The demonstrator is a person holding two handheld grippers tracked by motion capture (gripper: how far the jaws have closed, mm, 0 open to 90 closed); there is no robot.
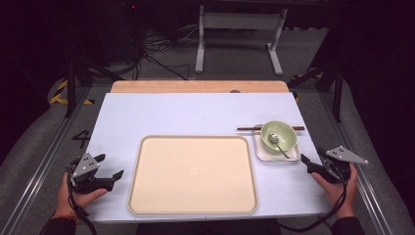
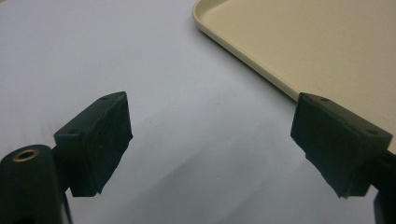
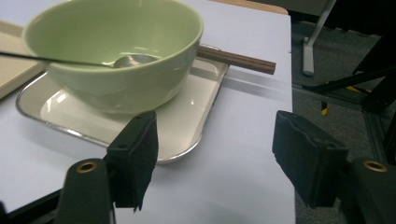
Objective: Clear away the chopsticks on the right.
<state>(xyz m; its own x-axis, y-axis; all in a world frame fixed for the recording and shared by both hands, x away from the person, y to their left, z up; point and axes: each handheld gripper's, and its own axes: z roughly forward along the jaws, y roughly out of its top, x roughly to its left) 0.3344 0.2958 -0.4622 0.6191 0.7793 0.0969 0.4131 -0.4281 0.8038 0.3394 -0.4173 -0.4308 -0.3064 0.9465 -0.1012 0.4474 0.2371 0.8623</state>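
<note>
Two grippers: being held by a person's hands at the lower corners of the high view, one at each side of the table [image 1: 161, 112].
Left gripper [image 1: 108, 171]: being kept at the lower left of the high view, just beside the left rim of the tray; its jaws are being held wide apart with nothing between them, and in its own view [image 2: 210, 144] bare white tabletop is being seen through the gap.
Right gripper [image 1: 307, 163]: being held at the lower right of the high view, its tips being pointed up and left toward the small dish; in its own view [image 3: 215, 161] the jaws are standing wide with nothing gripped, the left jaw being seen in front of the dish's near corner; contact cannot be told.
Tray [image 1: 147, 196]: a large beige tray is lying bare in the lower middle of the high view; its corner is being shown at the upper right of the left gripper view [image 2: 243, 51].
Dish [image 1: 264, 154]: a small white rectangular dish is sitting just right of the tray, right of centre in the high view.
Bowl [image 1: 286, 142]: a green bowl is standing upright on the dish, at the upper left of the right gripper view [image 3: 116, 79].
Spoon [image 1: 279, 144]: a metal spoon is resting in the bowl, its handle being leaned over the rim toward the lower right in the high view.
Chopsticks [image 1: 247, 129]: dark chopsticks are lying behind the bowl, across the dish's far edge.
</note>
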